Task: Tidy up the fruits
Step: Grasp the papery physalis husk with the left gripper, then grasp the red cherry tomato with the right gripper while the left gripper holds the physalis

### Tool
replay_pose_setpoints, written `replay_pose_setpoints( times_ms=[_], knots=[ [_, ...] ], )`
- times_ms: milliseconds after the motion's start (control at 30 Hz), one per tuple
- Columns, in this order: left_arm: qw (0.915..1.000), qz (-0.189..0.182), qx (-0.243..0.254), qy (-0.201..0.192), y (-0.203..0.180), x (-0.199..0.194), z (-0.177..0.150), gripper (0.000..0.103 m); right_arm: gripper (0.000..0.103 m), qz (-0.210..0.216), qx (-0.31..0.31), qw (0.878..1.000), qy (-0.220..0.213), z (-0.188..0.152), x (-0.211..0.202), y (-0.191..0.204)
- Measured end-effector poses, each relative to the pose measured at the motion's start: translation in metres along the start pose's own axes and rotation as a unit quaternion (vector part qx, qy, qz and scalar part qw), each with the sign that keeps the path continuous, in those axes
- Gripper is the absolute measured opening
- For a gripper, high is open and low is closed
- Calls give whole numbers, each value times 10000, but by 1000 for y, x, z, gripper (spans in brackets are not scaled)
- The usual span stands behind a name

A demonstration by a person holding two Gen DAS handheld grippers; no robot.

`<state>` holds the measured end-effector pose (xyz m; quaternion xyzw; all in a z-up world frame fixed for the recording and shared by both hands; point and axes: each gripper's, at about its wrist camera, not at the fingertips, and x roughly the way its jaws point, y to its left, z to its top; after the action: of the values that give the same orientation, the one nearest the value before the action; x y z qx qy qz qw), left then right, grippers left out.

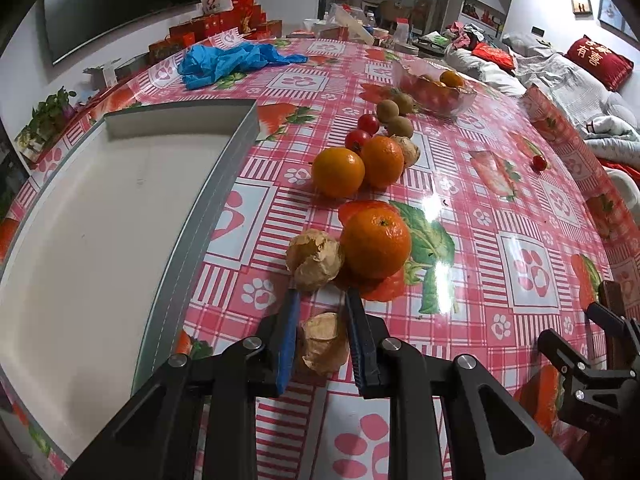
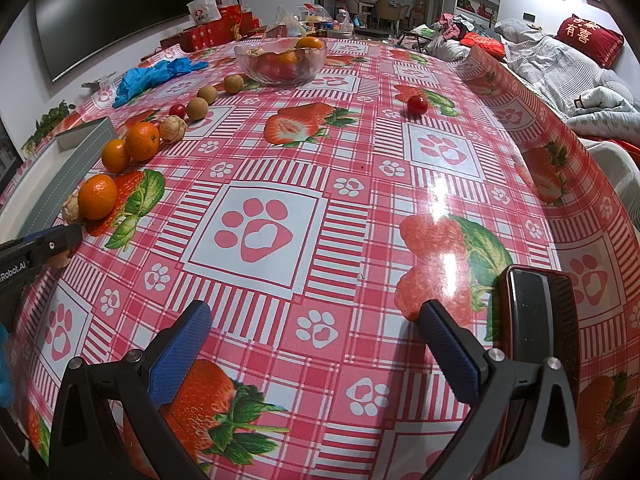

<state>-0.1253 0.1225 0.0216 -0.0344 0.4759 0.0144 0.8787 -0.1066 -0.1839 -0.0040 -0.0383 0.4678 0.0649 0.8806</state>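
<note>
Left tool point(image 1: 322, 306) is clenched on a papery husked fruit point(image 1: 322, 344), pads pressing both its sides so it can be lifted without crushing. Just ahead of its tips sit a second husked fruit point(image 1: 314, 260) and an orange point(image 1: 376, 242), touching each other. To its left lies the empty white tray point(image 1: 100, 208), likely the sorting spot. Right tool point(image 2: 316, 324) hangs released over bare worktop point(image 2: 360, 160), a dark phone-like object point(image 2: 540, 316) beside its right finger.
</note>
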Motion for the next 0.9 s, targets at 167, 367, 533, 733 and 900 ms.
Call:
replay_pose_setpoints(
  times_ms=[167,367,533,733,900],
  knots=[
    [9999,-105,-33,-3,3,0,-3,25,103,1,0,10000,0,1,0,-1],
    [9998,-182,-29,44,4,-1,-3,25,103,3,-18,10000,50,-5,0,4],
    [9996,-256,-29,113,7,-2,-2,25,103,337,192,9979,521,19,7,2],
    [9994,-272,59,205,5,-1,-1,25,103,1044,808,9912,135,64,-42,-5],
    [9988,-349,137,311,6,0,1,25,103,1725,1527,9731,18,111,-66,-25]
  ],
)
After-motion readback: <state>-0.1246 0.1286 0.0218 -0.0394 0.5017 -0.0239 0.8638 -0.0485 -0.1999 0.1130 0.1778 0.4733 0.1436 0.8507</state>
